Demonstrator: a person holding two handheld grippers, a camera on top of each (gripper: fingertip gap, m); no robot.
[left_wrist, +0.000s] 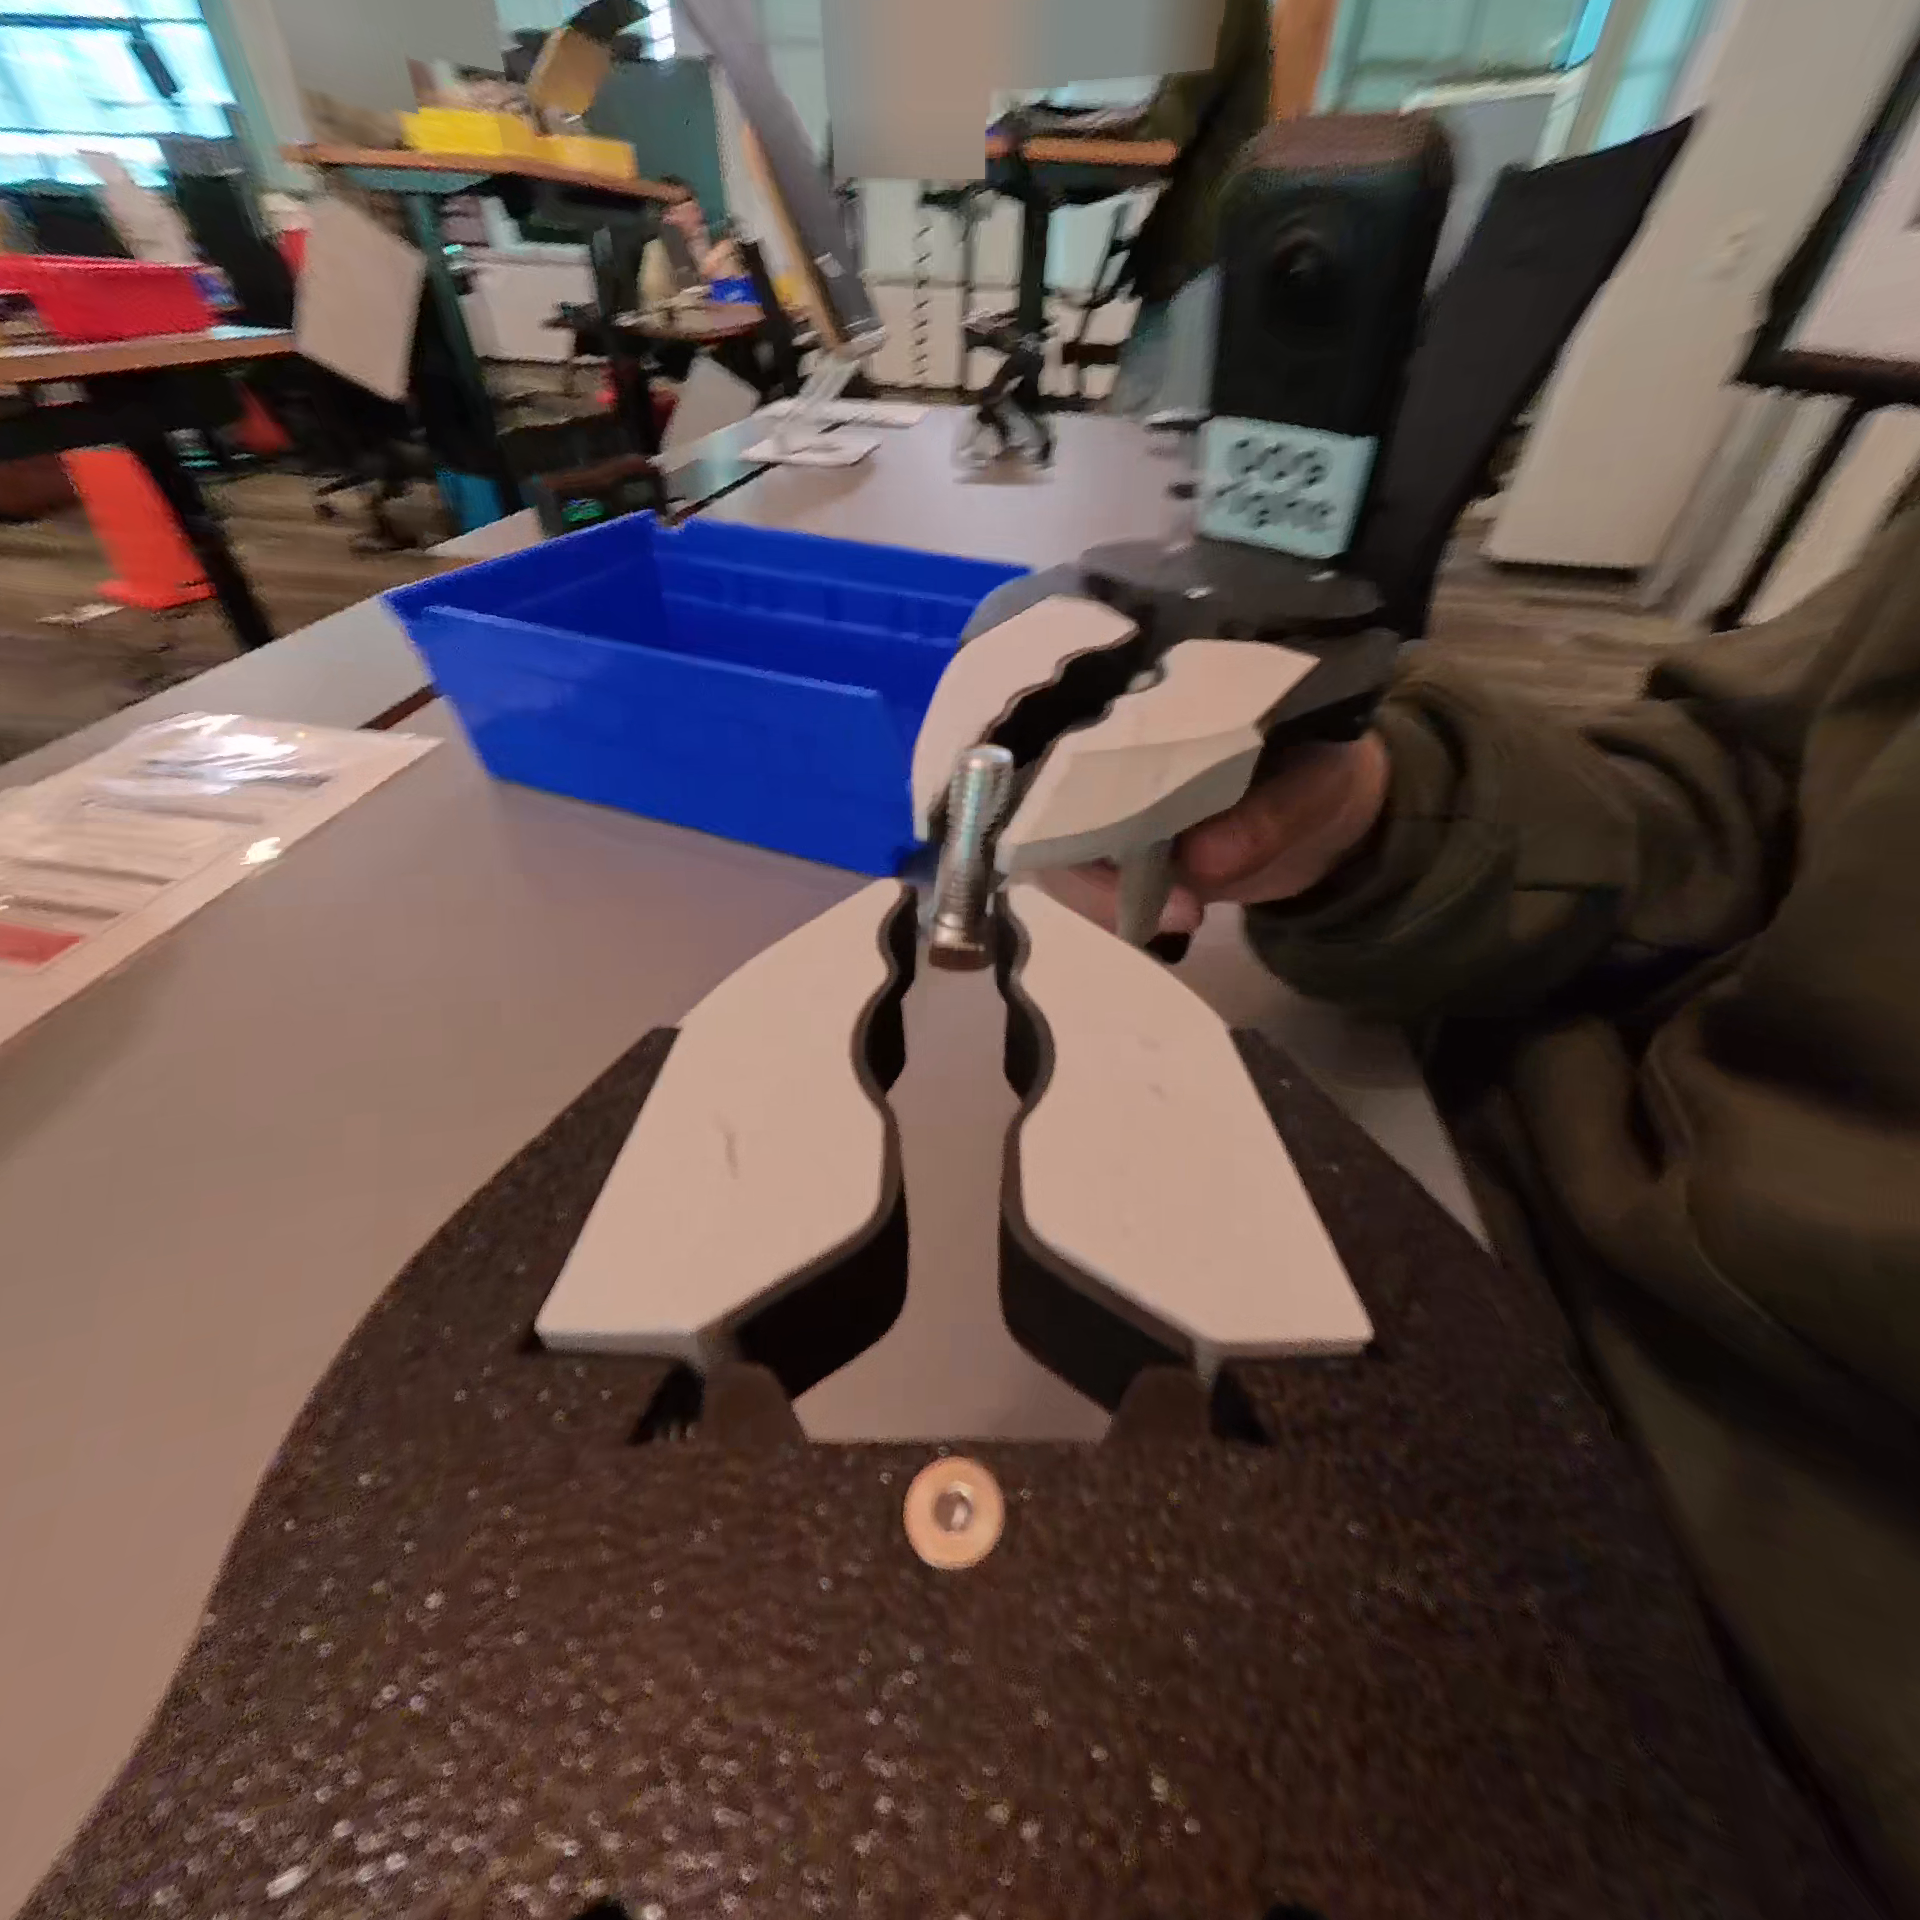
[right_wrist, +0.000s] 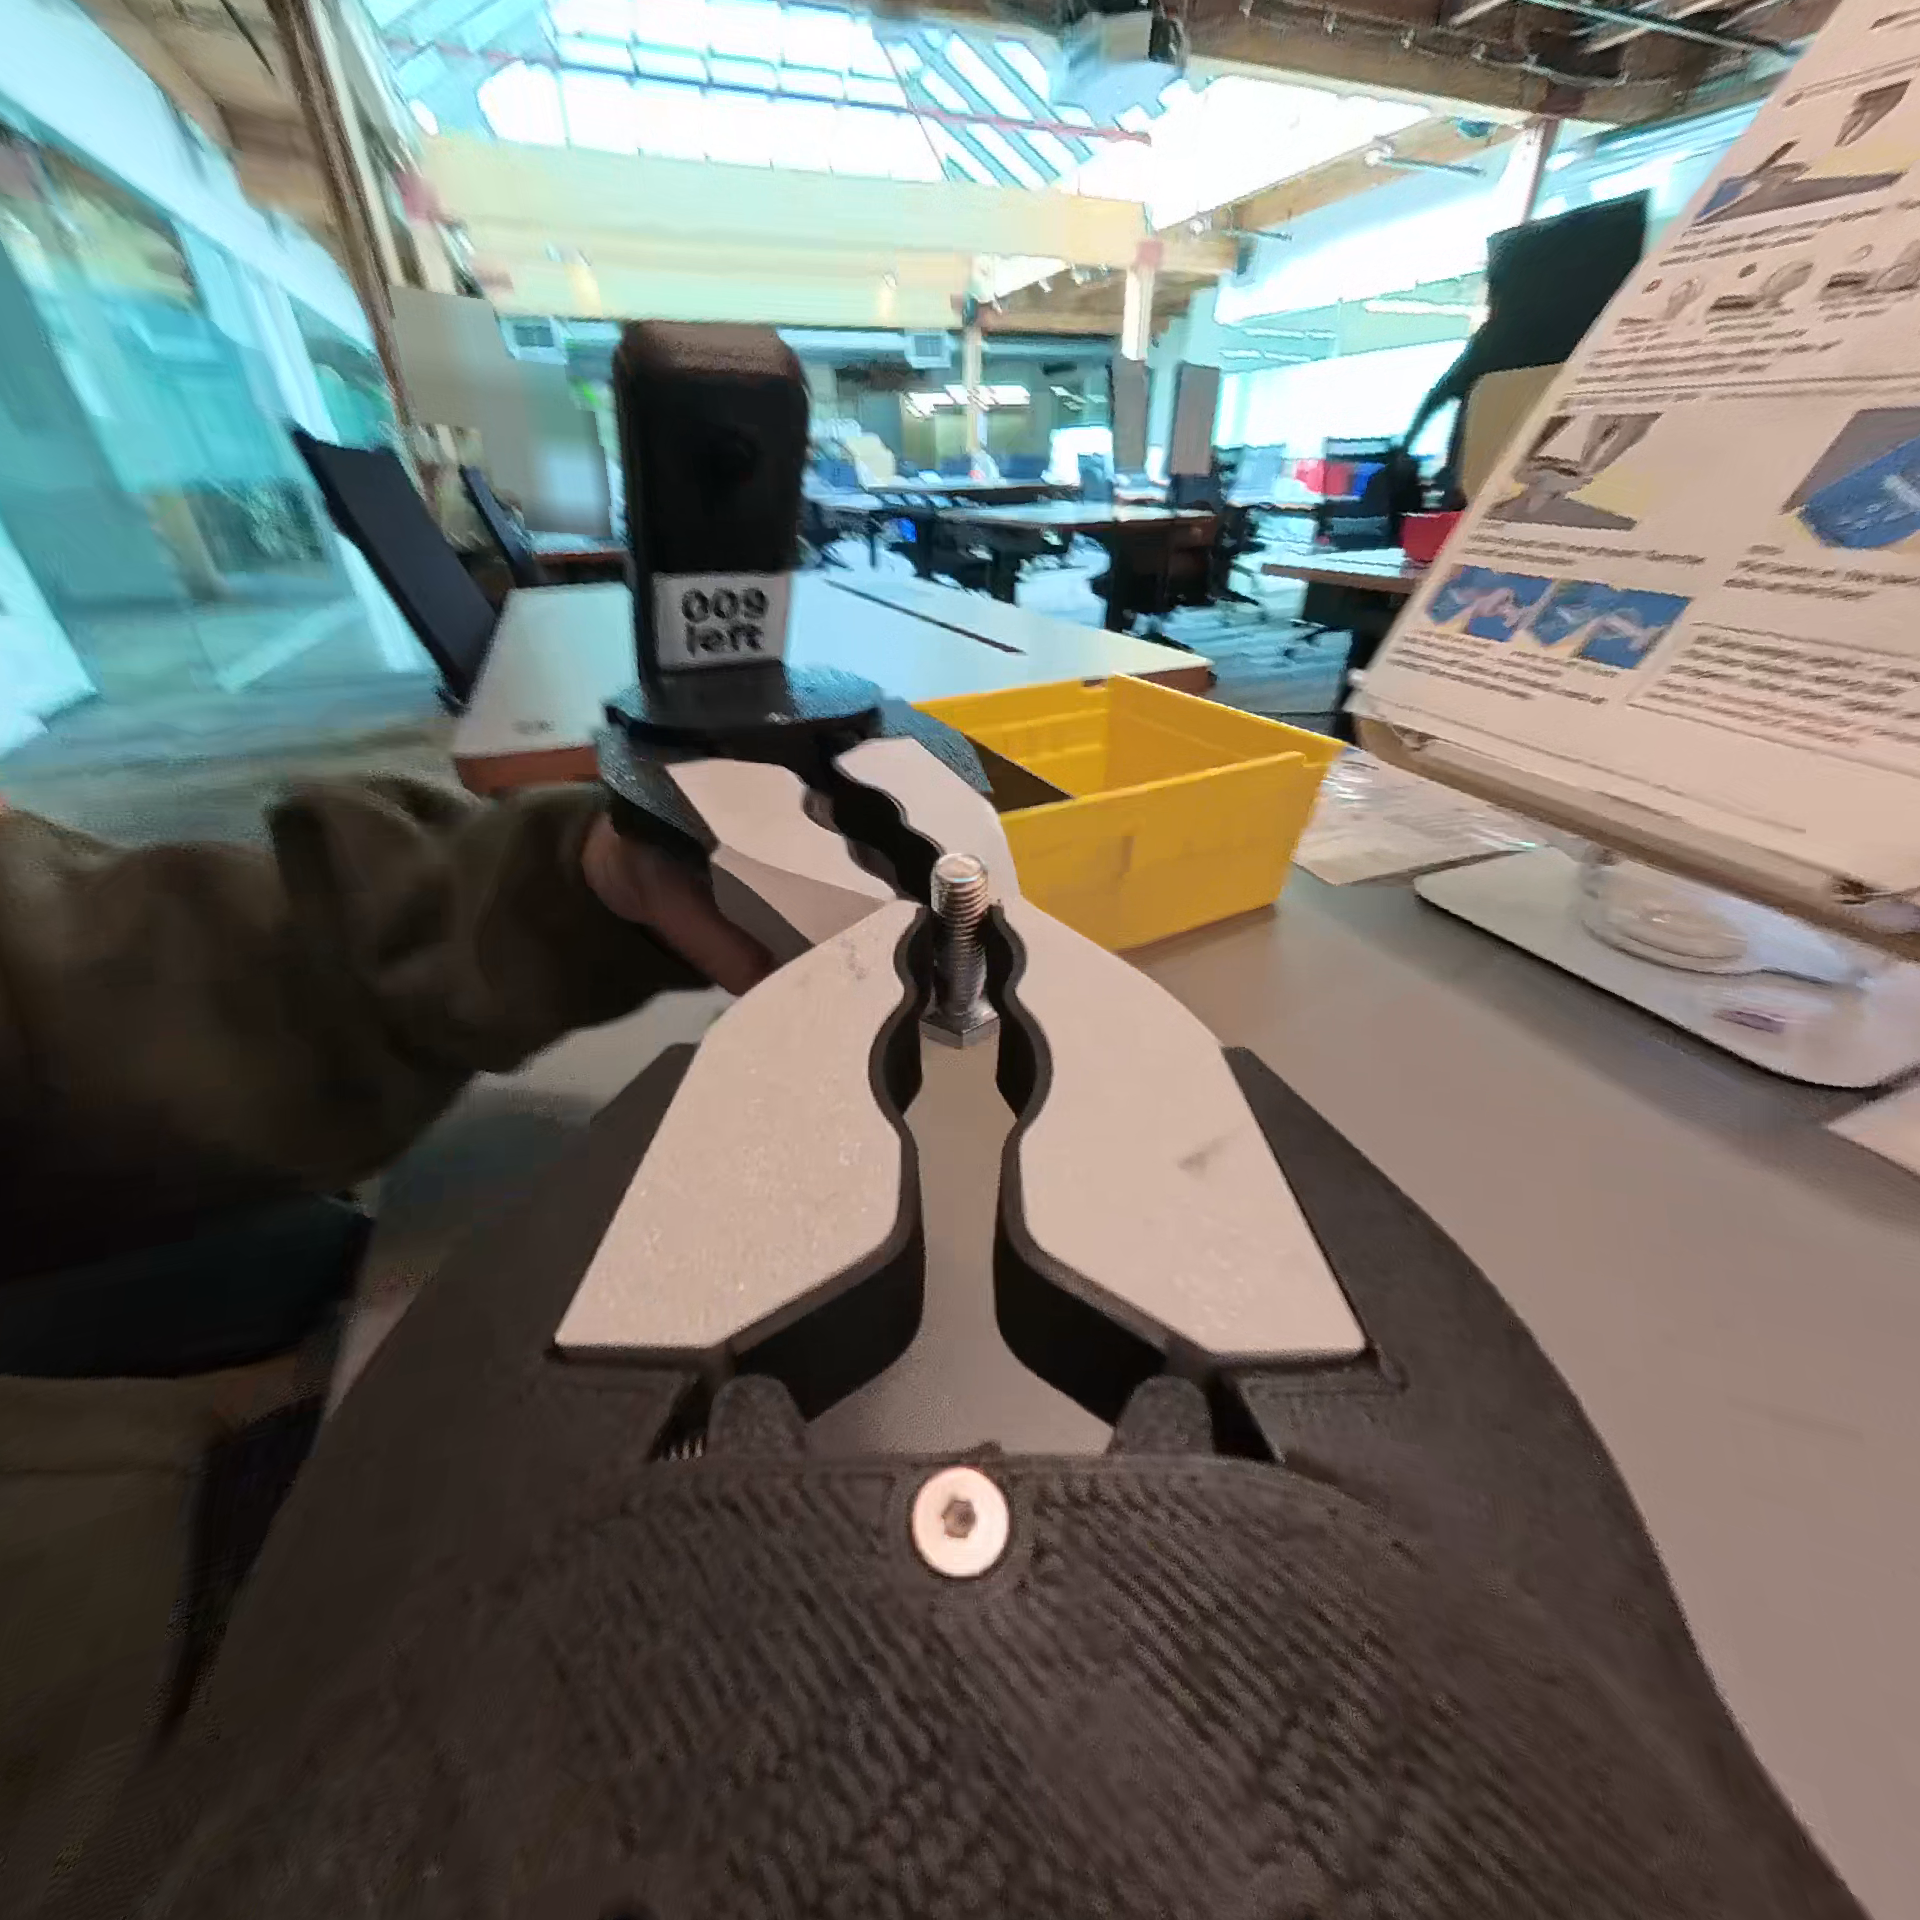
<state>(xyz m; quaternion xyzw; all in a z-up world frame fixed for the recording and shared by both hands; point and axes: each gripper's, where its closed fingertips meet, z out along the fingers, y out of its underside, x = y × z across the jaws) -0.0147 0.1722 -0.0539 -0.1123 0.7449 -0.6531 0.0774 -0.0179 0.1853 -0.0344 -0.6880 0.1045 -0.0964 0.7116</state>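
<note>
A silver bolt stands upright with its head down, just above the grey table. My left gripper is shut on its shank close above the head. My right gripper comes in from the right, held by a hand in an olive sleeve, and is shut on the shank a little higher. In the right wrist view the bolt sits between my right gripper's tips. The left gripper meets it from the far side. The bolt's threaded end sticks up above both pairs of fingers.
A blue bin stands on the table behind the grippers in the left wrist view. A yellow bin stands behind them in the right wrist view. A printed sheet leans on a white stand at the right. A laminated sheet lies at the left. My left and right fingertips are right by each other.
</note>
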